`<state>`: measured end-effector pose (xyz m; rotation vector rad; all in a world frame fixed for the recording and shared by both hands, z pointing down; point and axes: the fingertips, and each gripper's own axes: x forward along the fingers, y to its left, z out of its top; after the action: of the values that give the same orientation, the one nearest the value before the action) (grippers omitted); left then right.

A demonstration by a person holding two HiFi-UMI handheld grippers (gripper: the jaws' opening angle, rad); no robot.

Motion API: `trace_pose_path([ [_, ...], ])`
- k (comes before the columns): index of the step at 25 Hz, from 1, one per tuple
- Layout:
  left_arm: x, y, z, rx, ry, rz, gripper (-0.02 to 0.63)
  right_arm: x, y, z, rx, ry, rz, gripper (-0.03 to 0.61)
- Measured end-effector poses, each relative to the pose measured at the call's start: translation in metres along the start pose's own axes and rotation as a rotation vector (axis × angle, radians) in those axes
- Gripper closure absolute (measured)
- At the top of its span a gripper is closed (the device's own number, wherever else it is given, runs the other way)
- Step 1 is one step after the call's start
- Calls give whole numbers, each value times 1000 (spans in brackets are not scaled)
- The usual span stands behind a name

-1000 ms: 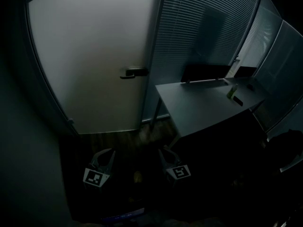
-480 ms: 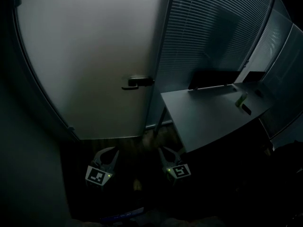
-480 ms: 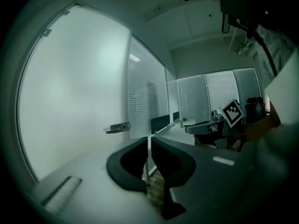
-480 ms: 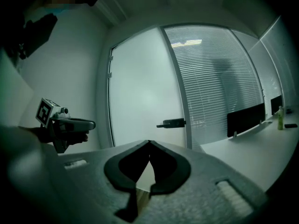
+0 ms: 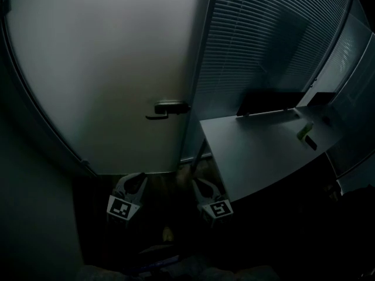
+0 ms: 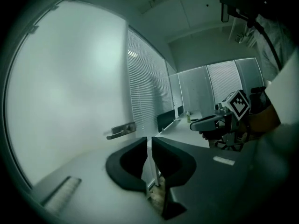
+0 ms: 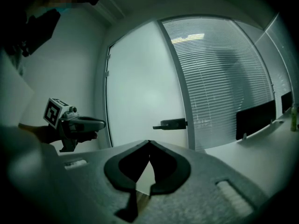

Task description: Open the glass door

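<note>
Dim room — slatted blinds [image 5: 263, 45], pale grey desk [image 5: 258, 151] beside them, dark wood floor [image 5: 167, 183]

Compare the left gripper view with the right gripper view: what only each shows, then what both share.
Only the left gripper view: the right gripper from the side, marker cube on top, and the left gripper's own black jaws, which have just been opening, a narrow slit apart, nothing between them. Only the right gripper view: the left gripper from the side and the right gripper's own jaws, tips touching. Both: the frosted glass door, its dark lever handle, the white slatted blinds and the pale desk with a dark screen.
</note>
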<state>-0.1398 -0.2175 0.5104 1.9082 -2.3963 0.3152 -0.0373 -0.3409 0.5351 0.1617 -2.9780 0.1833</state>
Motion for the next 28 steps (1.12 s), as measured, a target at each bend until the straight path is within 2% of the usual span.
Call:
trace_pose_path([
  [7,34,20,-2,34,40,2,569,18,-17,7,21,-6,11,577],
  [12,59,43,-8,108,84,2,557,27,-30,6,32,-7,-14,577],
  [22,128,90,-11,199,126,-80,528,74,-63,9,61,-9,-94,577],
  [28,174,117,-10,205,146,-138,512,109,-81,23,78,-1,-140,577],
])
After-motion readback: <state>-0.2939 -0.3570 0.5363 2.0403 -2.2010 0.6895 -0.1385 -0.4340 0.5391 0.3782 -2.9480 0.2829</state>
